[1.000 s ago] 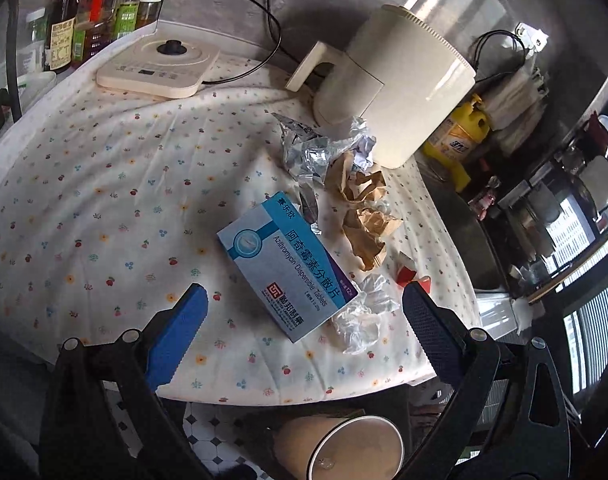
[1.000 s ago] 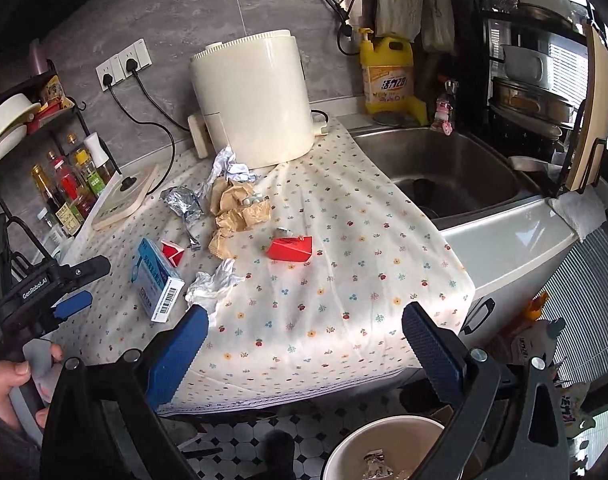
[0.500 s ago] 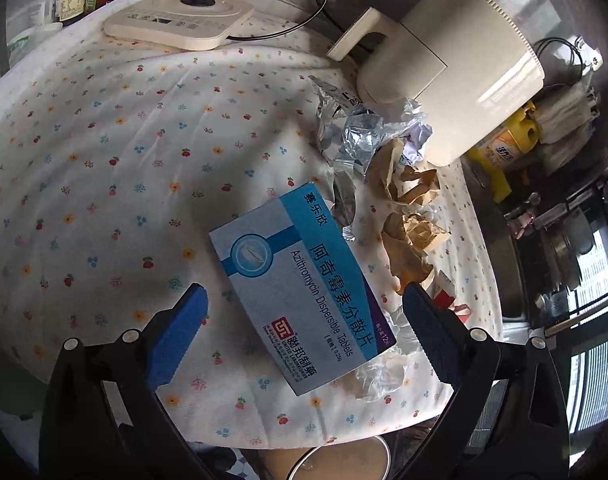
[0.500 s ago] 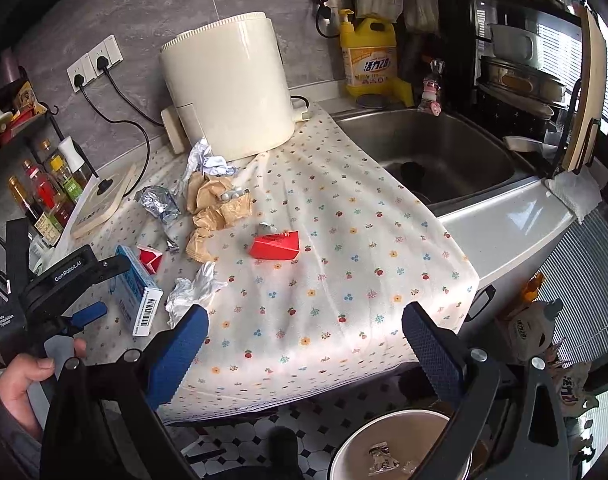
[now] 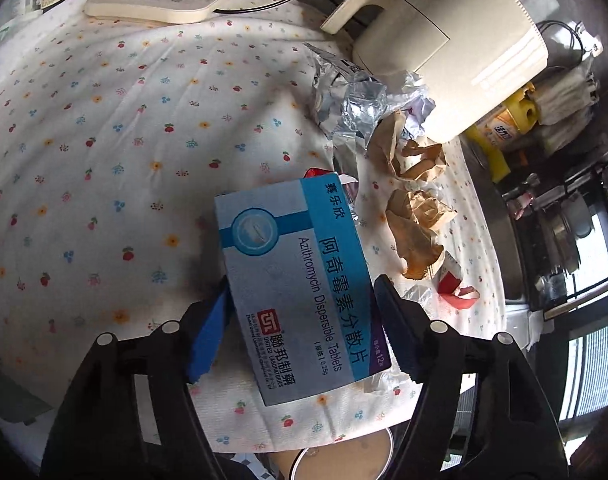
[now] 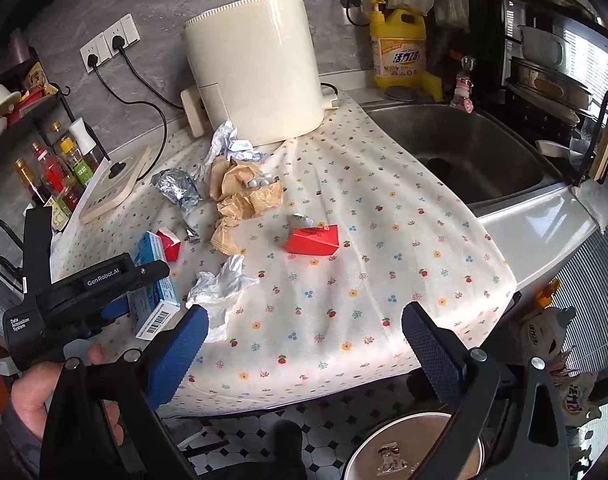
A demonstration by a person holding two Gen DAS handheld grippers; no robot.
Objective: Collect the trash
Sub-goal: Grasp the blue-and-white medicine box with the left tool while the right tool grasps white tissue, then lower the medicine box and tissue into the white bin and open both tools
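Since a second ago the left gripper [image 5: 300, 300] has come forward over the flowered tablecloth [image 5: 104, 140], and its fingers, then spread wide and short of the medicine box [image 5: 300, 280], have narrowed until they sit against the box's two long sides. The right gripper [image 6: 304, 336] has moved little; it hangs past the table's front edge, above the tiled floor and a paper cup [image 6: 416, 452], its jaws wide apart and holding nothing.

The box is a flat blue-and-white carton with Chinese lettering and "Azithromycin Dispersible Tablets" along its top. It lies near the front edge of the cloth, left of the other litter. The right wrist view shows a barcode on its end [image 6: 156, 316].

Beyond it lie crumpled brown paper [image 6: 240, 196], crushed foil [image 6: 176, 188], a red carton [image 6: 312, 240] and a white wad [image 6: 220, 284], all in front of the cream air fryer [image 6: 256, 68].

The left gripper's blue pads [image 5: 210, 332] close on the box's near half.
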